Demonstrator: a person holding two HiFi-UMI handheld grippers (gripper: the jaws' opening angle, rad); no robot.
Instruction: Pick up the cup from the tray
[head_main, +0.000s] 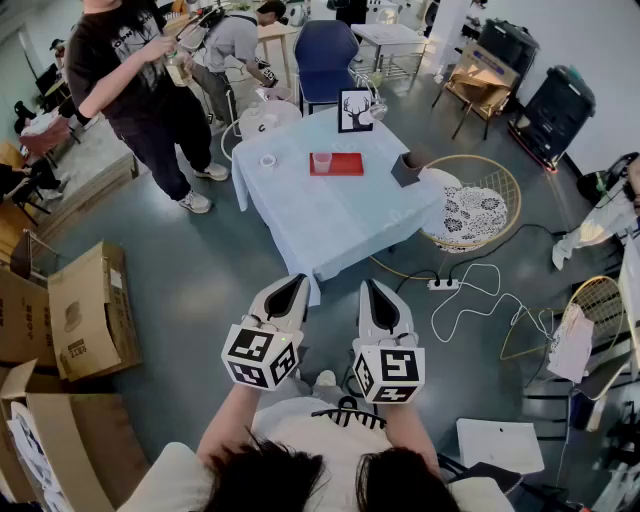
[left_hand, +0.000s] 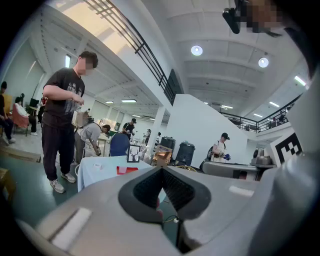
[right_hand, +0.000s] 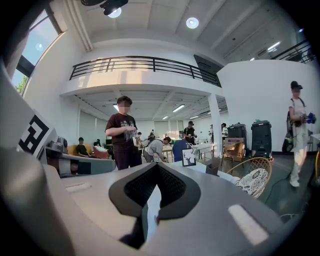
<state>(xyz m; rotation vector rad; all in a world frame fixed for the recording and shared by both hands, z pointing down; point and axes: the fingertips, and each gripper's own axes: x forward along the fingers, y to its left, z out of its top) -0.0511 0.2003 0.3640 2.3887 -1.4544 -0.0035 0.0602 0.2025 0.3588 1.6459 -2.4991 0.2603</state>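
**Cup on the red tray, both claws closed and empty short of the table**

At the far left, flattened cardboard boxes (head_main: 85, 310) lie on the grey floor. Beyond them a person in a black T-shirt (head_main: 135, 70) stands off the left edge of the table (head_main: 330, 225), which is covered with a pale blue cloth.

On the cloth, a small white ring of tape (head_main: 267, 160) lies near the left corner. To its right, in the far half of the table, lies the red tray (head_main: 347, 166). The clear cup (head_main: 321, 161) stands upright on the tray's left part. A framed deer picture (head_main: 356, 109) stands behind the tray at the far edge. A dark box (head_main: 408, 168) sits at the right edge, apart from the tray. Past that edge stands a round wicker chair (head_main: 500, 190) with a patterned cushion, and a white power strip (head_main: 443, 284) with its cable lies on the floor near it.

The left gripper (head_main: 296, 282) is held over the floor just short of the table's near corner. It points toward the table, its jaws are pressed together at the tips, and nothing is between them. The right gripper (head_main: 368, 286) is held beside it, close by but not touching, aimed the same way. Its jaws are likewise closed on nothing. Both are well apart from the cup.
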